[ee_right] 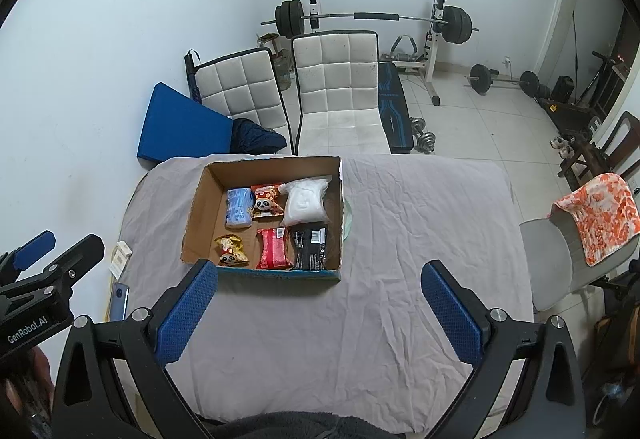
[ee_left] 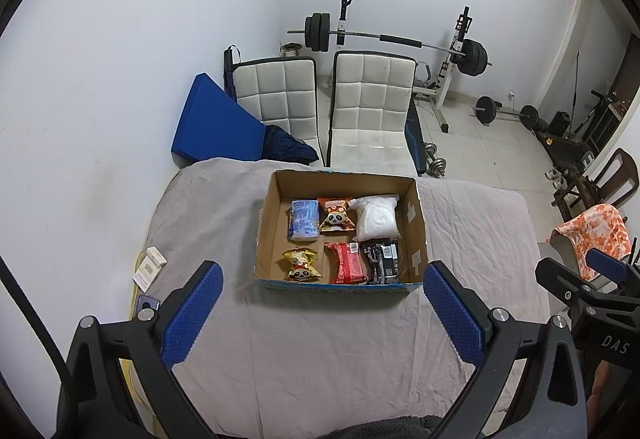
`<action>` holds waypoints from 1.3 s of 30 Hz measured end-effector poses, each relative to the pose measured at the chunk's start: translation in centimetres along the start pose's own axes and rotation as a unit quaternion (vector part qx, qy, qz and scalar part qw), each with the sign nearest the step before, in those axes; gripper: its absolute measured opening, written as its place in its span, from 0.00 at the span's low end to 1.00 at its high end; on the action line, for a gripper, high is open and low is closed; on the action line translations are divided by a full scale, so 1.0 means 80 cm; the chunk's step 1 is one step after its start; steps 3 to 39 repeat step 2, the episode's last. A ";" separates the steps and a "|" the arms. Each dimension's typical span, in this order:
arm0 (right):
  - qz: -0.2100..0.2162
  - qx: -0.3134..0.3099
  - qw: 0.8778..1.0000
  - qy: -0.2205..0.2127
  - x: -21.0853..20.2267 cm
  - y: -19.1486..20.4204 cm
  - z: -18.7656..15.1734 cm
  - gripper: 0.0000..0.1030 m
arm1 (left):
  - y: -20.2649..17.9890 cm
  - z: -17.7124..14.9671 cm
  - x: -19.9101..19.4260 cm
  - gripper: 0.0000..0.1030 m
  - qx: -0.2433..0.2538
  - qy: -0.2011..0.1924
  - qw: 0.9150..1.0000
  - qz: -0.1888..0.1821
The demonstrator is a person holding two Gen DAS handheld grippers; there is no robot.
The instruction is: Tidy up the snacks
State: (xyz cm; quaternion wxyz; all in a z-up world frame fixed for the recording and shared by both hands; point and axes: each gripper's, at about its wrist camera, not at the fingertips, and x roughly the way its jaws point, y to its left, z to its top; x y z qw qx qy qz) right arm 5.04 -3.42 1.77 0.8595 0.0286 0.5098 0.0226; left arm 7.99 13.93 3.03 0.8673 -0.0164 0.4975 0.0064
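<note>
The cardboard box [ee_left: 418, 223] sits open-topped on the grey-sheeted tabletop [ee_left: 320, 339], toward its far edge and left of centre; inside lie six snacks in two rows: a blue packet [ee_left: 304, 219], an orange panda packet [ee_left: 335, 214] and a white bag [ee_left: 377, 219] at the back, a gold panda packet [ee_left: 301, 265], a red packet [ee_left: 349, 263] and a black packet [ee_left: 382, 263] in front. The left gripper [ee_left: 322, 313] hangs before the box's near wall, jaws wide apart and holding nothing; the right gripper [ee_right: 320, 313] is likewise spread and empty, just right of it. Bare sheet lies open between the grippers and the box, and wider still to the box's right; at the left edge lie two small white boxes [ee_left: 150, 266] and what may be a phone [ee_right: 120, 301], partly hidden. Two white chairs [ee_right: 340, 95] stand just beyond the far edge.
</note>
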 end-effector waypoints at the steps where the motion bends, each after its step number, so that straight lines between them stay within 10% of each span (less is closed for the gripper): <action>1: 0.001 0.000 1.000 0.000 0.000 0.000 0.000 1.00 | 0.000 -0.002 -0.001 1.00 -0.001 -0.001 1.000 -0.001; 39: 0.001 0.001 1.000 -0.001 -0.002 0.001 -0.001 1.00 | 0.000 -0.003 -0.001 1.00 -0.001 -0.001 1.000 0.000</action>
